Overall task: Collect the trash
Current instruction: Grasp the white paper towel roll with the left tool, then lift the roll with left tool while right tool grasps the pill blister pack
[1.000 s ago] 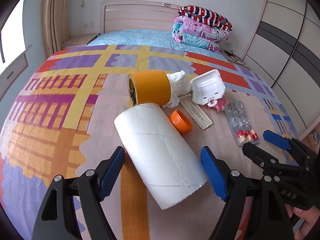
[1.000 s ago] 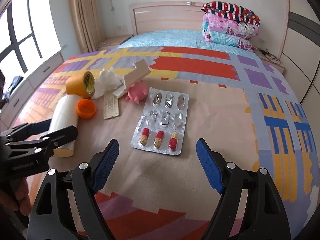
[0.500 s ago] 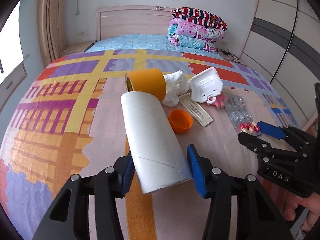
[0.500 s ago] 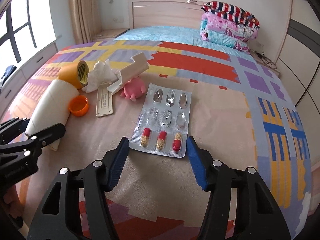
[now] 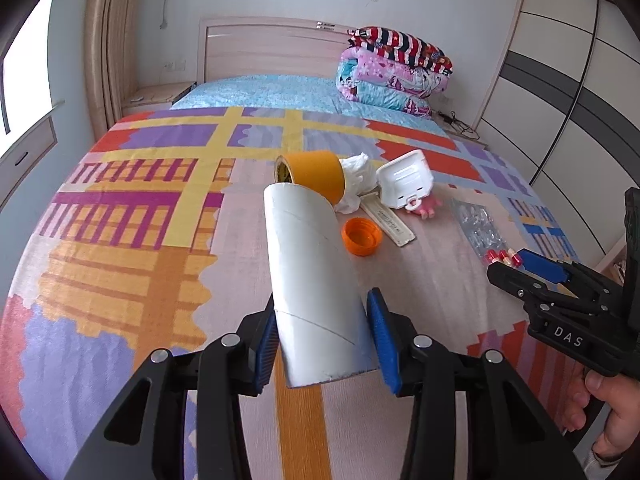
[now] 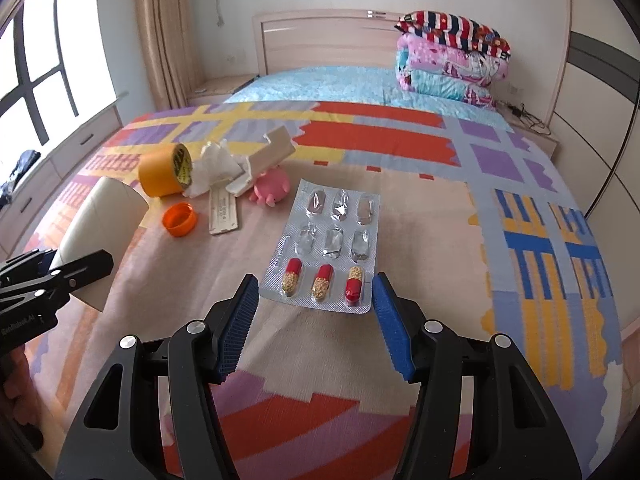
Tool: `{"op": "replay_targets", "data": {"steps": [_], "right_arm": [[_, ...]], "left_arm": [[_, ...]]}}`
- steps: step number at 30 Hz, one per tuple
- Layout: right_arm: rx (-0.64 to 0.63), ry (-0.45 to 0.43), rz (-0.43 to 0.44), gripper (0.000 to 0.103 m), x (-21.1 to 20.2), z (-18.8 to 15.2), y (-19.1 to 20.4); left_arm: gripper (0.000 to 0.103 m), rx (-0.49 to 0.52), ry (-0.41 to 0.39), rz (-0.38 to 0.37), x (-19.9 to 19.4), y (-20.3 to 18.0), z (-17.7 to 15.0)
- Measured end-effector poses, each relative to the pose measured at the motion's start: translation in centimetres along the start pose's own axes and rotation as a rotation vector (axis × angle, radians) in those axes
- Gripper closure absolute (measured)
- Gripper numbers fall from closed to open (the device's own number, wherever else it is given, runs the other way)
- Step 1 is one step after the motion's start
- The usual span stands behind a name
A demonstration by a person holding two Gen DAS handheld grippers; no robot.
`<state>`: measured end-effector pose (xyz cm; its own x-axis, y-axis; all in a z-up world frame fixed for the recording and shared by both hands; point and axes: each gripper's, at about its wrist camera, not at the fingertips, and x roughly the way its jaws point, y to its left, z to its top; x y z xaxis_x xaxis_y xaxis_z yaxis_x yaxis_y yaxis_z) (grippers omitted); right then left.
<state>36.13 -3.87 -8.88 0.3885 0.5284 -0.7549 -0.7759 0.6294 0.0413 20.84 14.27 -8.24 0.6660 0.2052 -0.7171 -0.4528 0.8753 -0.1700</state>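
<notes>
- Left gripper (image 5: 325,342), bottom centre of its view, is closing on the tube (image 5: 310,276); a crushed or slipping tube is the risk if its pads squeeze on.
- Right gripper (image 6: 314,322), bottom centre, pinches the blister pack (image 6: 326,248) by its edges; it may buckle.
- Both point steeply down at the bed (image 6: 440,208).

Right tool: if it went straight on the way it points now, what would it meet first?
The pill pack, already between the right tool pads. Its near edge seems lifted, so the pads look pressed on it. Past it lies only the bedspread.
</notes>
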Motion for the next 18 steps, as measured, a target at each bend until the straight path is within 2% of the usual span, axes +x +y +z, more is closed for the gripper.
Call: {"op": "replay_targets", "data": {"steps": [18], "right_arm": [[-0.021, -0.082, 0.057, 0.045, -6.4, -1.8, 1.1]], "left_arm": [[0.062, 0.047, -0.047, -0.062, -5.3, -1.1, -1.8]]}}
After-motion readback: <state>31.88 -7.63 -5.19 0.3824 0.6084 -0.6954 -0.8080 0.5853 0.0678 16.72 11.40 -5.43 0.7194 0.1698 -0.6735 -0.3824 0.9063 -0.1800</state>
